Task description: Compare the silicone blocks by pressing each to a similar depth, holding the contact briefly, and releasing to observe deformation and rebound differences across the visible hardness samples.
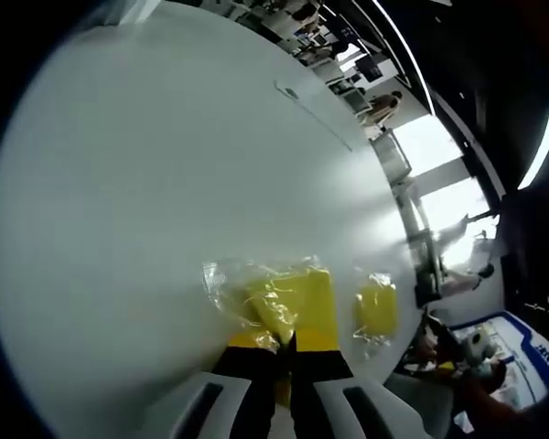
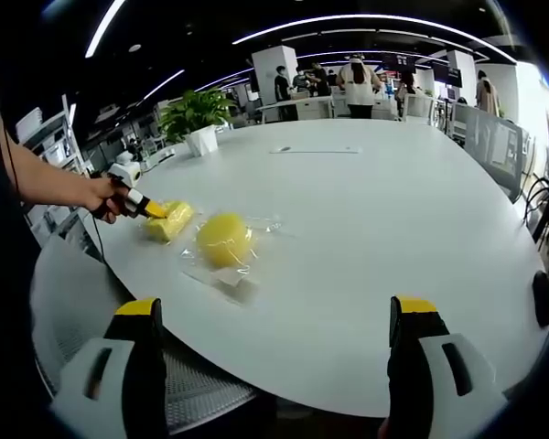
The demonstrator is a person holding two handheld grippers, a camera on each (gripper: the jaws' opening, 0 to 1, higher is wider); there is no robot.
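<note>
Left gripper [image 1: 286, 346]: seen rising from the bottom centre of the left gripper view, yellow-tipped jaws drawn nearly together and pinched on the near edge of a yellow silicone block in a clear wrapper [image 1: 288, 297]. In the right gripper view, same gripper [image 2: 156, 211] found at middle left, held in a person's hand [image 2: 101, 195], tips touching that wrapped block [image 2: 169, 220].

Second yellow block [image 1: 376, 306]: lay just right of the gripped one in the left gripper view, also in a clear bag, apart from the jaws. In the right gripper view, showed as a rounded yellow piece [image 2: 224, 239] inside crinkled clear plastic, slightly left of frame centre, just beside the first block and untouched.

Right gripper [image 2: 279, 320]: jaws spread wide, one at lower left and one at lower right of the right gripper view, nothing between them; hung well short of both blocks, near the table's lower edge.

White round table [image 2: 375, 210]: carried both blocks; took up most of both views.

Potted green plant [image 2: 196, 114]: stood at upper left of the right gripper view, at the table's far edge.

People [image 2: 359, 80]: stood in the background at top centre, beyond the table.
</note>
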